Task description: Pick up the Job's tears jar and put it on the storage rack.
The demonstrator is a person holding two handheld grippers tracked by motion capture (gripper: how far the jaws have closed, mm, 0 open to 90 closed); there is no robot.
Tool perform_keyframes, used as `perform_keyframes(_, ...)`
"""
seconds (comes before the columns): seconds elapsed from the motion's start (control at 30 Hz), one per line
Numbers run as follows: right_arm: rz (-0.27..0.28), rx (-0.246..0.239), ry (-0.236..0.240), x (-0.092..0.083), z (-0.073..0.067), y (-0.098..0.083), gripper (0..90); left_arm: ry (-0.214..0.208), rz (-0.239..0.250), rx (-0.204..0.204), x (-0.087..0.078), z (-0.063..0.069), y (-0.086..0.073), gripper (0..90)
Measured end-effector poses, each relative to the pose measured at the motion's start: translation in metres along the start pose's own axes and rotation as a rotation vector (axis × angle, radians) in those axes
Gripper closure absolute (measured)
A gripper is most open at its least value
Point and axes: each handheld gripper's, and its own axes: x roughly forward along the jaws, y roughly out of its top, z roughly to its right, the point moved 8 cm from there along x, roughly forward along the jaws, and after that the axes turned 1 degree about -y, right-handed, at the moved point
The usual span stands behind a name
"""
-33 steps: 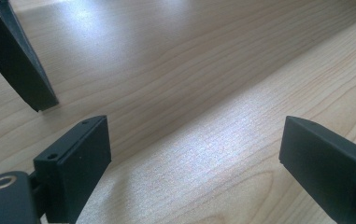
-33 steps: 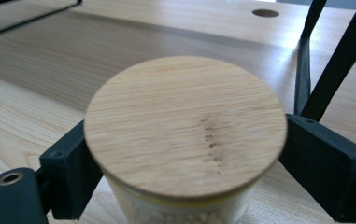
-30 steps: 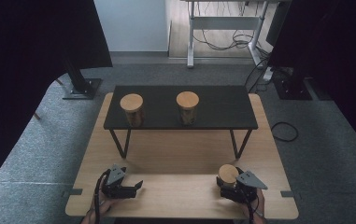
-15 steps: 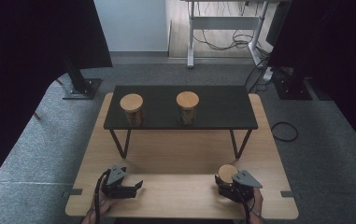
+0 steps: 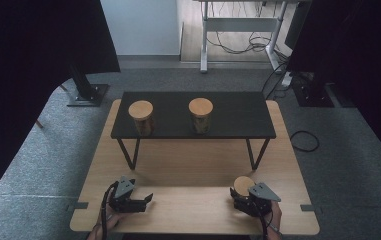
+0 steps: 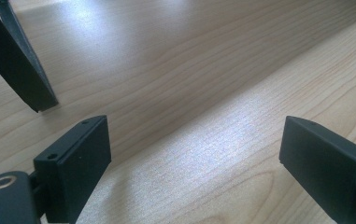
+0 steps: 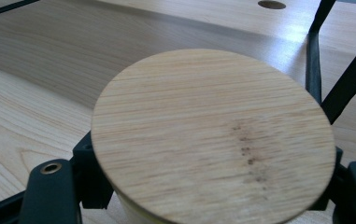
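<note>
Right gripper (image 5: 242,196) sits at the near right of the light wooden table (image 5: 193,170), fingers clamped around a round jar with a flat bamboo lid (image 5: 243,186); they have just closed on it. In the right gripper view the lid (image 7: 213,135) sits right between both black fingers (image 7: 89,179), which press the jar's sides just under the lid; a yellowish bit of the jar's body shows below the lid's edge. Jar stands upright on the table, just in front of the right hand (image 5: 274,216).

Left gripper (image 5: 147,201) rests at the near left of the table, fingers (image 6: 75,161) spread wide, nothing between them, bare wood under them.

Low black rectangular shelf on thin metal legs (image 5: 238,117) stands across the far half of the table. Two more bamboo-lidded jars on it, left one (image 5: 141,116) and middle one (image 5: 200,114), apart from each other, both upright.
</note>
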Motion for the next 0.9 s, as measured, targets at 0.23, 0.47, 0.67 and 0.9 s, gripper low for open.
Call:
perform_keyframes(0.23,0.0,-0.001,-0.01,-0.001,0.001,0.0,24.7,0.0,-0.001,0.002,0.0,0.0,0.0,8.5)
perform_keyframes(0.47,0.03,0.011,-0.029,-0.007,0.004,0.005,24.7,0.001,-0.001,0.003,0.0,0.0,0.0,8.5)
perform_keyframes(0.67,0.062,-0.003,-0.033,-0.013,0.0,0.01,24.7,0.0,-0.002,0.003,0.0,0.0,0.0,8.5)
perform_keyframes(0.9,0.092,-0.022,-0.01,-0.021,-0.011,0.017,24.7,0.0,-0.002,0.003,0.0,0.0,0.0,8.5)
